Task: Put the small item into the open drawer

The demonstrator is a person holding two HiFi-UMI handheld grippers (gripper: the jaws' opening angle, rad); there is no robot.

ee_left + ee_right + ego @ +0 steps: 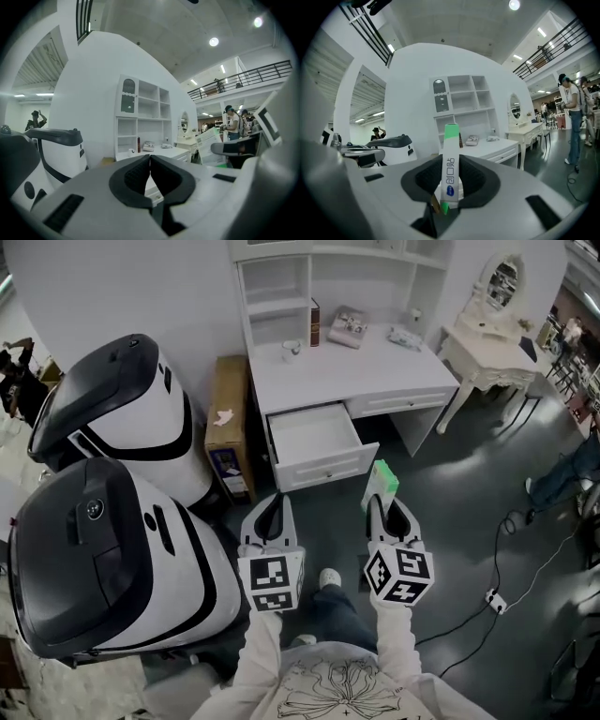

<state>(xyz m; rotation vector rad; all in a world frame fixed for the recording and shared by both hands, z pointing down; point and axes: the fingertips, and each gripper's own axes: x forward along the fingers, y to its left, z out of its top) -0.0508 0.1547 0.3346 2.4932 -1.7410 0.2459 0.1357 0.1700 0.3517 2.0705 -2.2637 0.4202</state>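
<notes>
Green-and-white slim box (450,164) is standing upright between the jaws of the right gripper (386,507) — they are clamping its lower end, kept partway apart by it. The left gripper (150,161) is holding nothing, its jaws meeting at the tips. Both grippers are hovering above the dark floor, just in front of the open white drawer (323,468) of the white wooden desk (375,367) — the box is not inside it yet.
</notes>
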